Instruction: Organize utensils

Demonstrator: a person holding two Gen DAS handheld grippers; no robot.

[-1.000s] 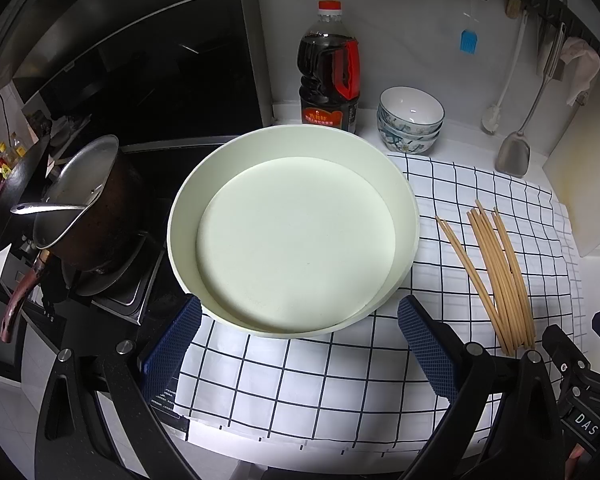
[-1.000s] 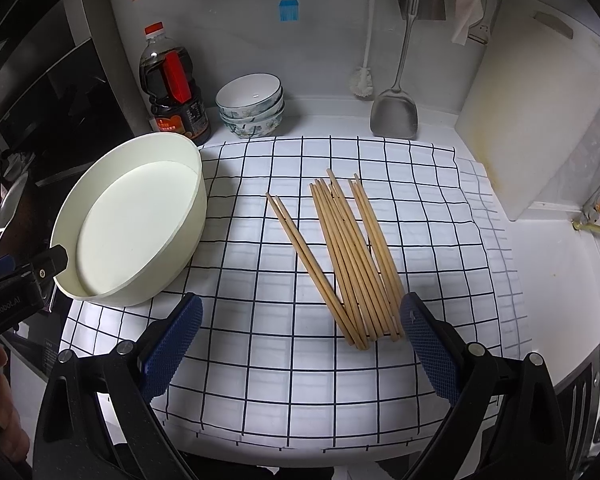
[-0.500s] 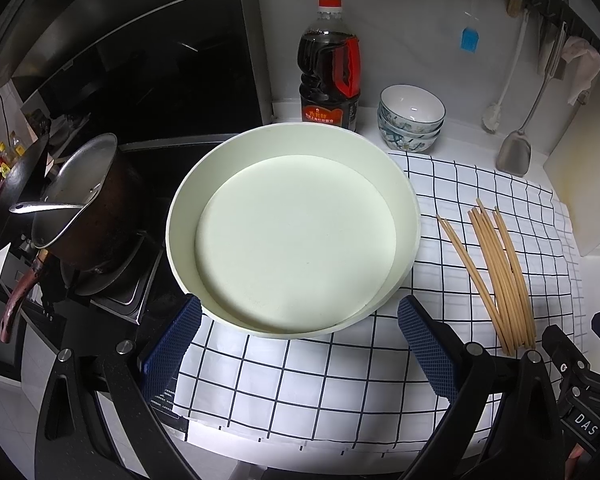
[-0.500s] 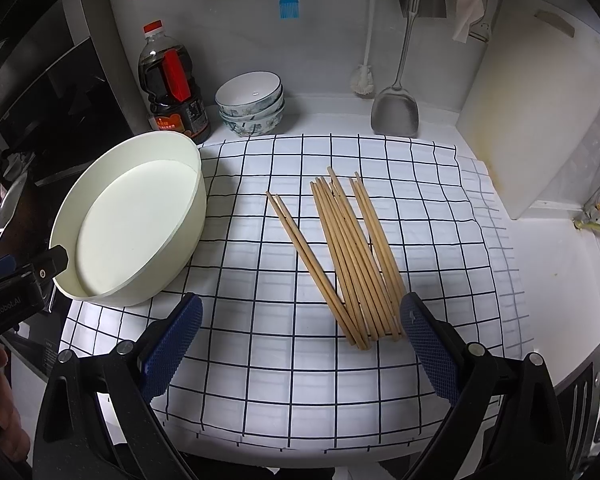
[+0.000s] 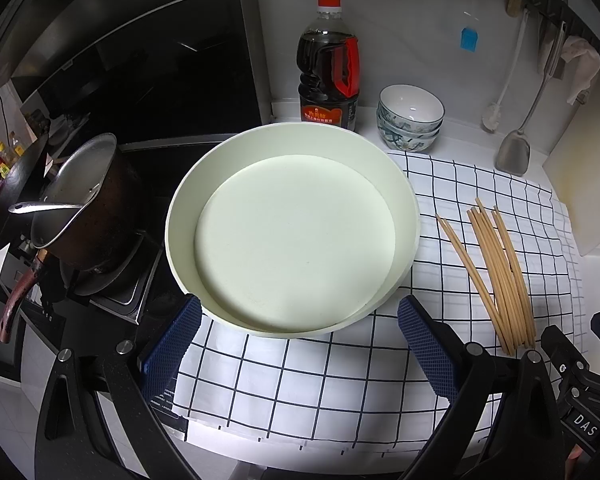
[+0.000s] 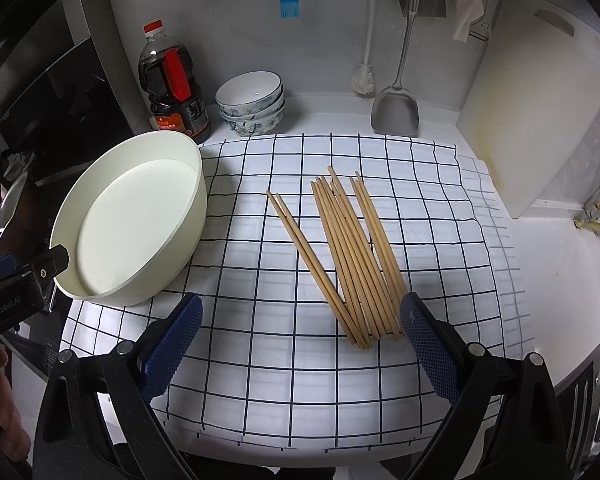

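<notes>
Chopsticks: loose fan on checked cloth, right of empty white basin. Right gripper: spread wide, nothing held, near their lower ends. Left gripper: likewise spread, before basin. Step: pre-grasp; next, likely gather sticks.

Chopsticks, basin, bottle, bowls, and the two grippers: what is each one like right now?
Chopsticks: lying loose on the checked cloth, none picked up.
Basin: empty, upright, partly on the cloth.
Bottle: upright, red cap on, dark liquid inside.
Bowls: stacked, top one empty.
Pot: on the stove, a utensil inside.
Left gripper: open, holding nothing.
Right gripper: open, holding nothing.
</notes>
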